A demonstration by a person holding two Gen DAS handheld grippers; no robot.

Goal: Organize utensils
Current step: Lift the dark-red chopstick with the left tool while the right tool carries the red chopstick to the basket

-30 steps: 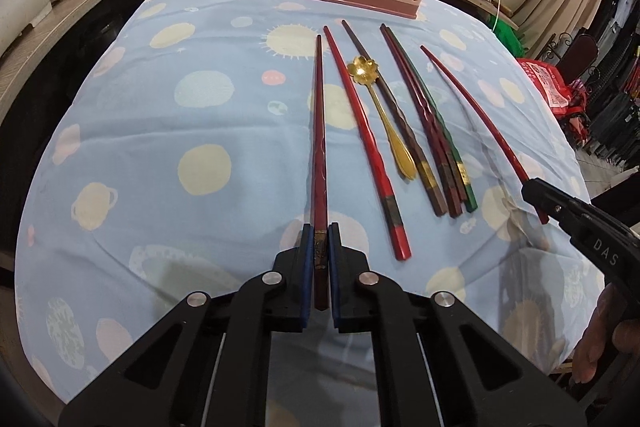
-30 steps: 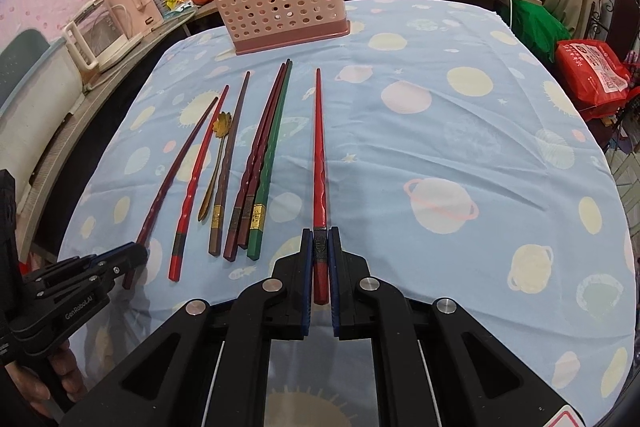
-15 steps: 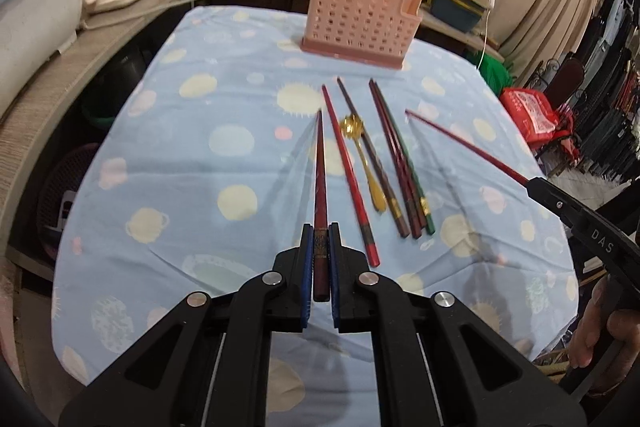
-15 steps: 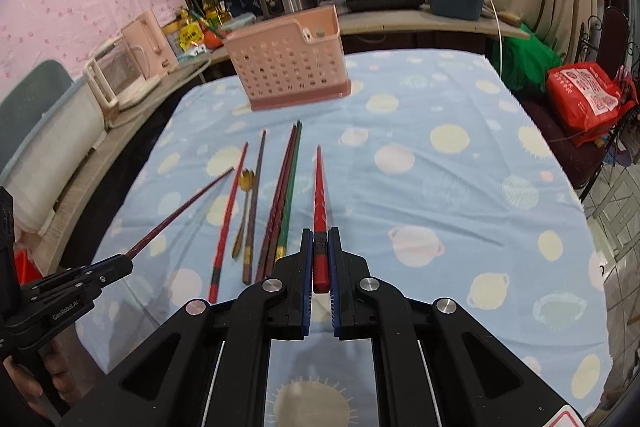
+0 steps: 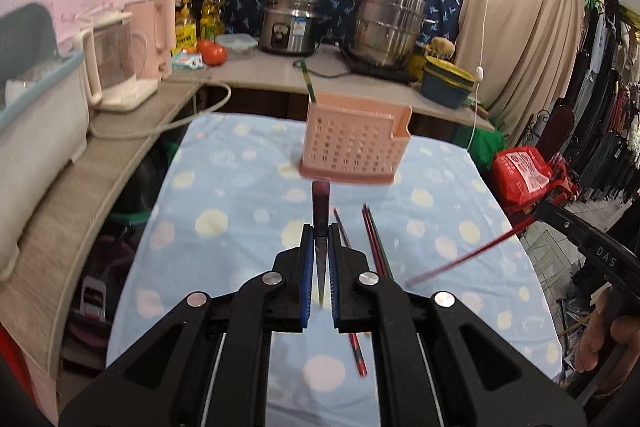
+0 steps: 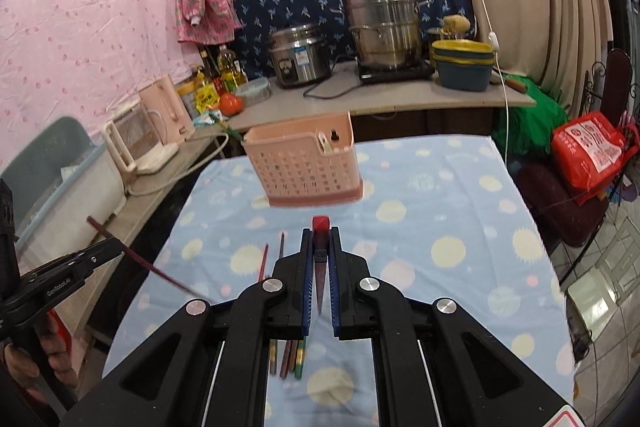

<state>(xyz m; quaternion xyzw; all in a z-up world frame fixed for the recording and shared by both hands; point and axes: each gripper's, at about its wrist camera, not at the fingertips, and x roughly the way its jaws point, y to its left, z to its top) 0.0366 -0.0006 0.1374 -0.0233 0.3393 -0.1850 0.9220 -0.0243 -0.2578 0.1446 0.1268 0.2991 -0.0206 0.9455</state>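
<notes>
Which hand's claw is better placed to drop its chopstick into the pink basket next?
Right, probably, though only slightly. The right claw holds its red chopstick aimed at the pink basket, whose open top shows from that view. The left claw, shut on a dark chopstick, sees only its front wall.

A rice cooker (image 5: 289,23) sits beside a steel steamer pot (image 5: 387,24).

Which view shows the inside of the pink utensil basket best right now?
The right wrist view: it looks down past the pink utensil basket rim into a compartment holding a utensil handle. The left wrist view shows only its perforated front wall, with a green chopstick sticking up behind.
</notes>
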